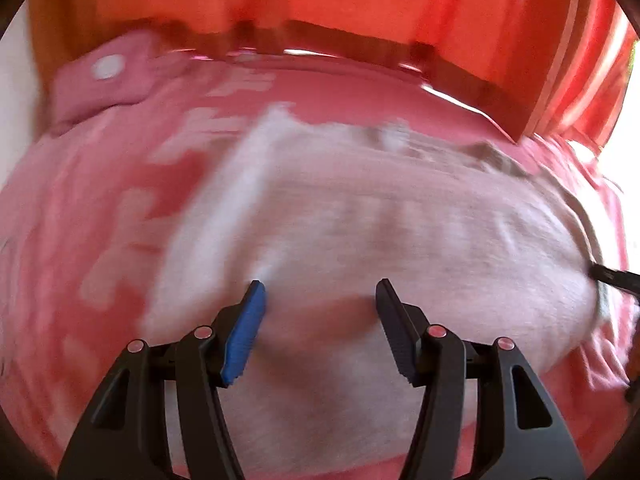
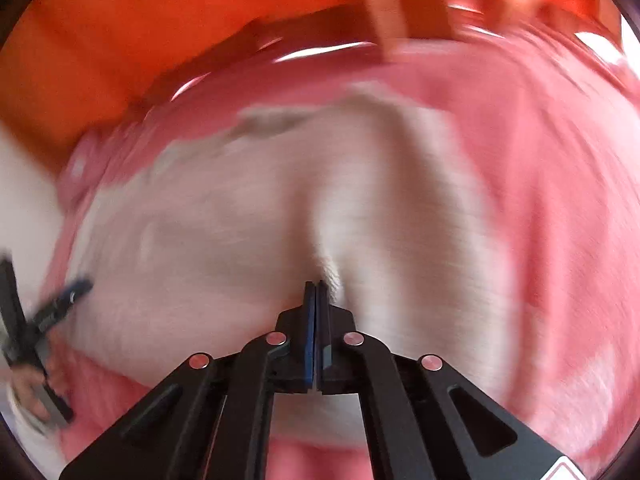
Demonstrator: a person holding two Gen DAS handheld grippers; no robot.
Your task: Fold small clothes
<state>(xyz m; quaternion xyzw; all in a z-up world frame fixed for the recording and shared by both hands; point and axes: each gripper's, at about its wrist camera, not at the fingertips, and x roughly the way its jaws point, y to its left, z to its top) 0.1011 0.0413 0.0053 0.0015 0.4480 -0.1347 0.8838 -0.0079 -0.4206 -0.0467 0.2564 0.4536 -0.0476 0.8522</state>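
A small pale pinkish-white garment (image 1: 380,220) lies spread on a pink patterned bedsheet (image 1: 100,208). My left gripper (image 1: 320,292) hovers just over its near part with jaws wide apart and nothing between them. My right gripper (image 2: 316,286) is shut on a raised fold of the same garment (image 2: 240,220), which peaks up at its tips. The left gripper (image 2: 60,300) shows at the left edge of the right wrist view, and a right fingertip (image 1: 612,276) shows at the right edge of the left wrist view. Both views are motion-blurred.
An orange-red headboard or curtain (image 1: 360,0) rises behind the bed. A pink pillow (image 1: 104,80) with a white dot lies at the far left. A dark wooden bed edge (image 1: 440,64) runs along the back.
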